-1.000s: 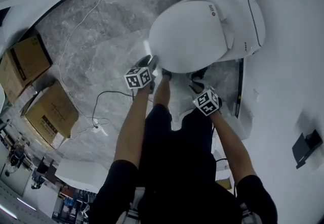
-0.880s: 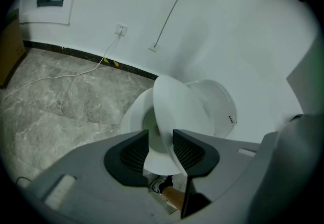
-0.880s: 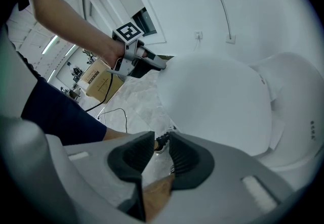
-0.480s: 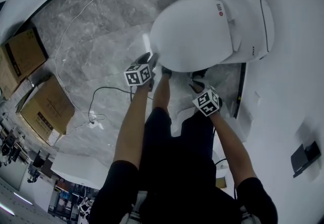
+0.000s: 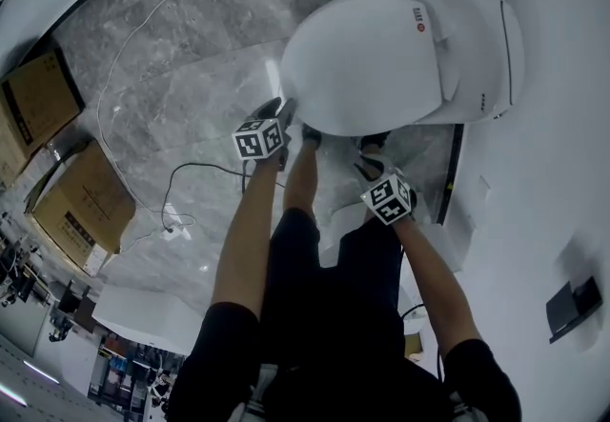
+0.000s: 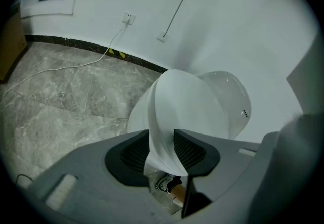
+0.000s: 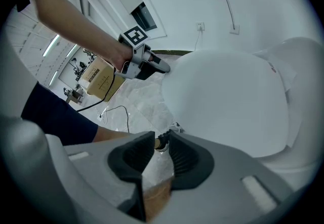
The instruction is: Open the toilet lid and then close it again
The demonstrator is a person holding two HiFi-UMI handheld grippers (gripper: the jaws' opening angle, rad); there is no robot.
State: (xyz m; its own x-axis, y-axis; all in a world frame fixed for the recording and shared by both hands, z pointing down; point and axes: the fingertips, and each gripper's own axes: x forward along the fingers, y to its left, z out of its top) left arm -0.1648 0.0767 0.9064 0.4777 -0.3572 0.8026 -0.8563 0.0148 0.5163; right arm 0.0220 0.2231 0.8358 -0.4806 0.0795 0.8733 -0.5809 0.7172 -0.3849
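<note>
We see grey marbled floor (image 5: pixel 191 39), glossy. White walls (image 5: pixel 562 125) at 3 o'clock, black skirting (image 6: pixel 76 45) along base. Cardboard boxes (image 5: pixel 81 206) at 9 o'clock. White cable (image 6: pixel 50 69) runs to wall socket (image 6: pixel 129 17).

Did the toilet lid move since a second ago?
Yes, slightly: the toilet lid swung down toward the person, away from the toilet body behind it.
</note>
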